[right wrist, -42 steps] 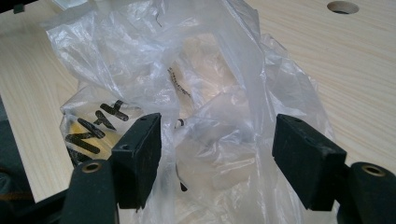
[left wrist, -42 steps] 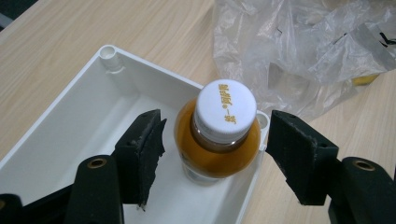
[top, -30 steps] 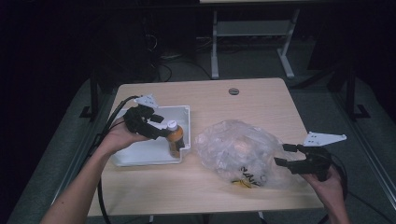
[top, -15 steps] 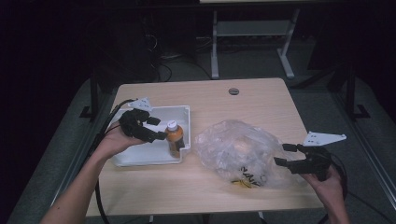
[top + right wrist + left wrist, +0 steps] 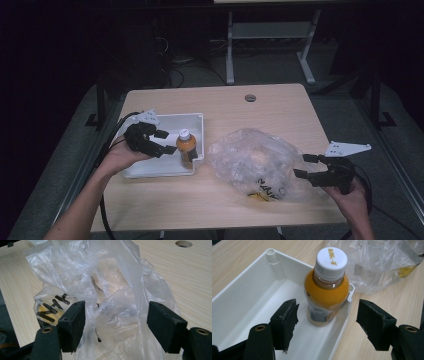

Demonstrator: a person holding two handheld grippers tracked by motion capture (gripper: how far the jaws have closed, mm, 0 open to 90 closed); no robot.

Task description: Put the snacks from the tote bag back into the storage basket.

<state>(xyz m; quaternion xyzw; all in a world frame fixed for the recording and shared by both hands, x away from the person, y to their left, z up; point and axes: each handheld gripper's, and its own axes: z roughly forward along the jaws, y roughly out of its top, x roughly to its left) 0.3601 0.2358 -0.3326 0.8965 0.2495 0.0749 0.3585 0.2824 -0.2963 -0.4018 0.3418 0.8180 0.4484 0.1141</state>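
Upright bottle in tray

Left gripper: jaws spread wide, clear of contact, held in the left hand, forearm entering from bottom left. Right gripper: jaws likewise wide apart, gripping nothing, held low in the right hand at bottom right.

Bare table beyond, bottle crowding tray corner, bag blocking middle
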